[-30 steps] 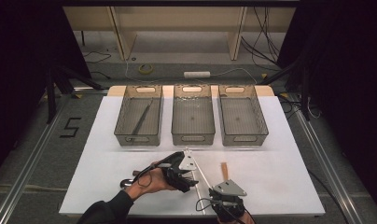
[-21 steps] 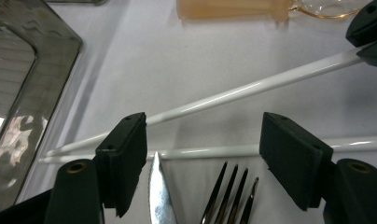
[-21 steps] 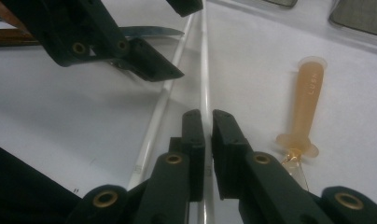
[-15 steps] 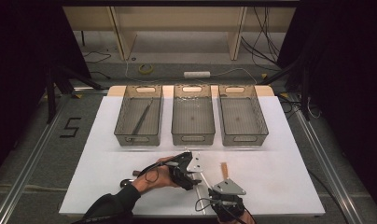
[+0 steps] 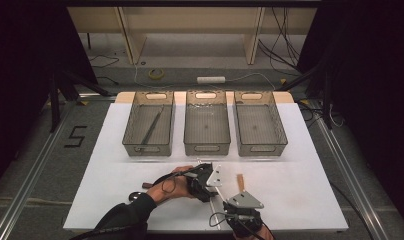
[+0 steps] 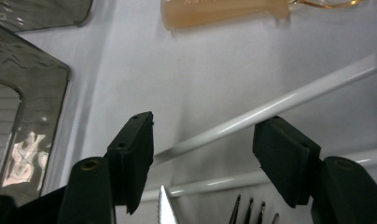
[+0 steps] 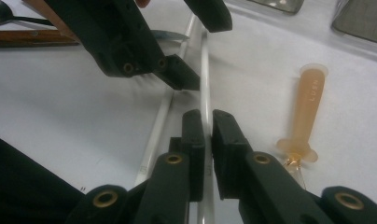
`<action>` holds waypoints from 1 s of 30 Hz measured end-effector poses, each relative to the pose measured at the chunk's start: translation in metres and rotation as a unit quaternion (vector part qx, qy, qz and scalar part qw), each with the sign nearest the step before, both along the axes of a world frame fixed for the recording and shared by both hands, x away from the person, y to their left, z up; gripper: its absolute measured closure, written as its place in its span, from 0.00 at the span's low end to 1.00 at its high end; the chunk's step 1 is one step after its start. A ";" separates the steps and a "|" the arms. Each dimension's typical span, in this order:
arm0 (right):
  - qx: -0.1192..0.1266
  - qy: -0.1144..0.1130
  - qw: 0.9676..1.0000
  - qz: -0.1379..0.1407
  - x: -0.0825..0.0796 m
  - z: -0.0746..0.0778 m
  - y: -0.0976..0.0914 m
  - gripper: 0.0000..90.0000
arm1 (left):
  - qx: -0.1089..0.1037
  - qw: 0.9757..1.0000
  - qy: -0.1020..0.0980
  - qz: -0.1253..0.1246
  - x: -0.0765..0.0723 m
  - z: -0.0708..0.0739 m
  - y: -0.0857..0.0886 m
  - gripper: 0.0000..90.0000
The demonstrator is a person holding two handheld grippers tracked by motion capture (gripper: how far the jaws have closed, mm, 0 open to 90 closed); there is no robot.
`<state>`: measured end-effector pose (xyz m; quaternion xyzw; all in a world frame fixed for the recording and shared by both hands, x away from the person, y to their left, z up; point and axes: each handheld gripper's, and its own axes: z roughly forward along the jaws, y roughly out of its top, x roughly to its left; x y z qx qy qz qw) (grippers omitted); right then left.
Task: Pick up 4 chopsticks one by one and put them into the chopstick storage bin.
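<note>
Where the person's forearms enter the high view from below, both grippers meet over two thin white rods near the front edge of the table:

Table: white tabletop (image 5: 315,170), carrying every item listed.
Trays: three smoky see-through trays stand side by side across the far half; the left tray (image 5: 149,125) holds a long dark utensil, the middle tray (image 5: 206,125) and the right tray (image 5: 260,125) look bare.
Left gripper: left gripper (image 6: 203,156), in the person's left hand (image 5: 172,184); its jaws have just been closing and stand apart, one white rod (image 6: 270,105) running between them, neither pad pressing on it.
Right gripper: right gripper (image 7: 208,140), nearest the front edge; its jaws are pressed onto the same white rod (image 7: 205,79), which passes on under the left gripper's jaws beyond.
Second rod: second white rod (image 7: 159,126), flat on the tabletop, just beside the gripped one.
Syringe: amber plastic syringe (image 7: 306,116), flat on the tabletop, near the rods and to the right of them in the right gripper view.
Cutlery: serrated knife tip (image 6: 164,207) and fork tines (image 6: 252,212), low between the left gripper's jaws; a spoon (image 7: 1,14) and a wooden handle (image 7: 28,37) beyond the left gripper.
</note>
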<state>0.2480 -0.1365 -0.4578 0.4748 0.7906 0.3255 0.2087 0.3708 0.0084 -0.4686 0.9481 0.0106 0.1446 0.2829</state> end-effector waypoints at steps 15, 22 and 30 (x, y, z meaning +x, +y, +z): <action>0.002 -0.004 1.000 0.008 0.000 0.005 -0.005 0.94 | 0.009 0.999 -0.031 -0.042 -0.006 0.006 -0.007 0.50; 0.010 -0.006 1.000 0.018 0.001 0.007 -0.008 0.94 | 0.022 0.997 -0.045 -0.065 -0.009 0.012 -0.005 0.59; 0.020 -0.004 0.999 0.030 0.006 0.010 -0.013 0.93 | 0.048 0.993 -0.067 -0.087 -0.016 0.019 -0.004 0.71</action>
